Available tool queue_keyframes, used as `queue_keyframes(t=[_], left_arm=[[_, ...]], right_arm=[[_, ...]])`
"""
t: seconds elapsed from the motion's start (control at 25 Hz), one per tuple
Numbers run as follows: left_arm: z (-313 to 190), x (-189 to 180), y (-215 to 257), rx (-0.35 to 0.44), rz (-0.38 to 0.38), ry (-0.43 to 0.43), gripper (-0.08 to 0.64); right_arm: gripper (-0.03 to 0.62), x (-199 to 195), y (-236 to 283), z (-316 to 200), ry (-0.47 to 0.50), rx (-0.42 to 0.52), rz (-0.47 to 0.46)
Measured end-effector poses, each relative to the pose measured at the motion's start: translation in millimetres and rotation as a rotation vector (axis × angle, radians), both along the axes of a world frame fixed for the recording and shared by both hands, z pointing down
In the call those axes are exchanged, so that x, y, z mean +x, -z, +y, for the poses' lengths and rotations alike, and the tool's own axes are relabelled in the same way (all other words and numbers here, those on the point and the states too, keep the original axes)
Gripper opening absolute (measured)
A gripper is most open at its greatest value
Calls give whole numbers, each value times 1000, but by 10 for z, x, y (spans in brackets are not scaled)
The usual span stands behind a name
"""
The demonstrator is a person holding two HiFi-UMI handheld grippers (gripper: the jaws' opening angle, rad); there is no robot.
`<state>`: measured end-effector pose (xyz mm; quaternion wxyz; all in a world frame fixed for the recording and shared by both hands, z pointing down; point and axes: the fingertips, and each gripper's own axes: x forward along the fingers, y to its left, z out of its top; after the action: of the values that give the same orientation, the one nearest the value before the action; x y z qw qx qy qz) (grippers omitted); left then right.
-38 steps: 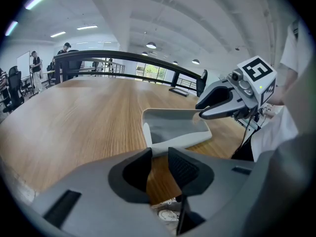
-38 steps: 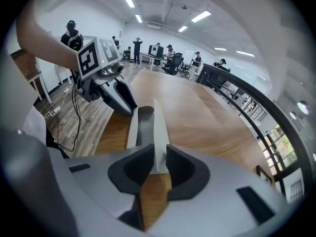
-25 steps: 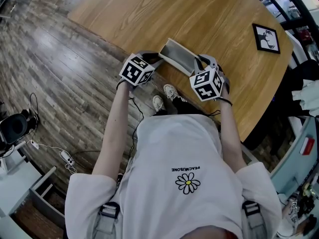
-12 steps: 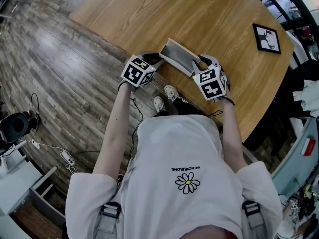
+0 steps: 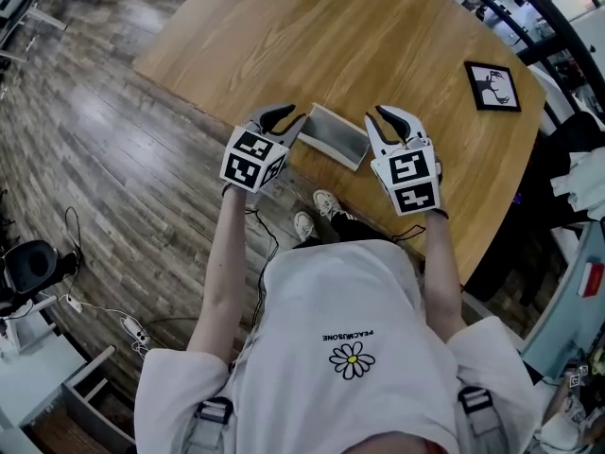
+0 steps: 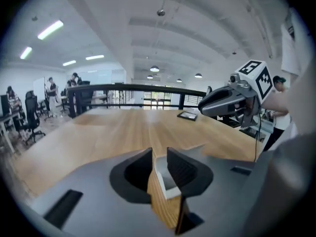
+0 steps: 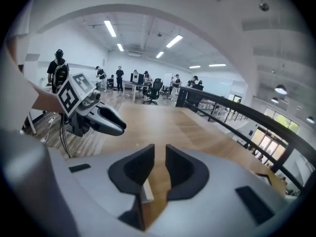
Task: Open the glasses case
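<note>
The glasses case (image 5: 336,135), a flat grey rectangle with a pale rim, lies on the wooden table (image 5: 378,36) near its front edge. I cannot tell whether its lid is up. My left gripper (image 5: 288,119) hovers just off the case's left end, open, with nothing between its fingers. My right gripper (image 5: 383,119) hangs off the right end; its jaws have just been closing a little, and they are still apart with nothing between them. Through the left gripper's (image 6: 159,154) gap a corner of the case (image 6: 167,182) shows below. The right gripper view shows the right gripper (image 7: 159,154) above the tabletop.
A black-framed picture (image 5: 492,85) lies on the table at the far right. The table's front edge runs just under both grippers, with wood-plank floor (image 5: 113,140) beyond it. A black railing (image 6: 123,89) and people at desks stand far off.
Both grippers have lifted off the two ends of the case and now hover above it. The case stays on the table. The right gripper's marker cube has rolled.
</note>
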<state>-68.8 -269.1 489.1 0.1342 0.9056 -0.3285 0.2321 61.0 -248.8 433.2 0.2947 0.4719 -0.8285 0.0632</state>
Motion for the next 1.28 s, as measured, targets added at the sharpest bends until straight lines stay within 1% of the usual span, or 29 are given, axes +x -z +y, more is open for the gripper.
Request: queue_keyframes(t=[0.08, 0.16, 0.28, 0.36, 0.4, 0.48, 0.6, 0.68, 0.76, 0.88, 1.0, 1.28], left_arm=[[-84, 14, 381, 111, 13, 28, 69], [-105, 32, 765, 203, 49, 58, 48], [-101, 49, 1237, 302, 92, 124, 37], [-86, 41, 1521, 367, 123, 186, 30], [-59, 29, 1679, 404, 150, 218, 28], [30, -17, 1958, 467, 206, 283, 22], [181, -123, 2263, 549, 259, 382, 17], [268, -191, 2408, 577, 301, 447, 17], [345, -233, 2483, 593, 323, 486, 17], [406, -248, 2528, 626, 297, 503, 17], [444, -263, 2538, 637, 278, 512, 17], [484, -316, 2527, 633, 278, 538, 17]], right_arm=[[64, -7, 332, -74, -29, 86, -58], [37, -32, 650, -111, -49, 174, -113], [21, -104, 1082, -113, -48, 302, -216], [11, -153, 1308, -88, -45, 377, -281], [9, -182, 1404, -63, -43, 408, -305], [8, -251, 1588, 4, -36, 467, -332], [8, -338, 1809, 104, -21, 542, -340], [8, -374, 1897, 165, -13, 570, -342], [8, -389, 1943, 217, -8, 583, -347], [8, -390, 1970, 255, -9, 582, -366], [7, -402, 1951, 260, -12, 562, -388], [6, -426, 1871, 275, 1, 547, -358]])
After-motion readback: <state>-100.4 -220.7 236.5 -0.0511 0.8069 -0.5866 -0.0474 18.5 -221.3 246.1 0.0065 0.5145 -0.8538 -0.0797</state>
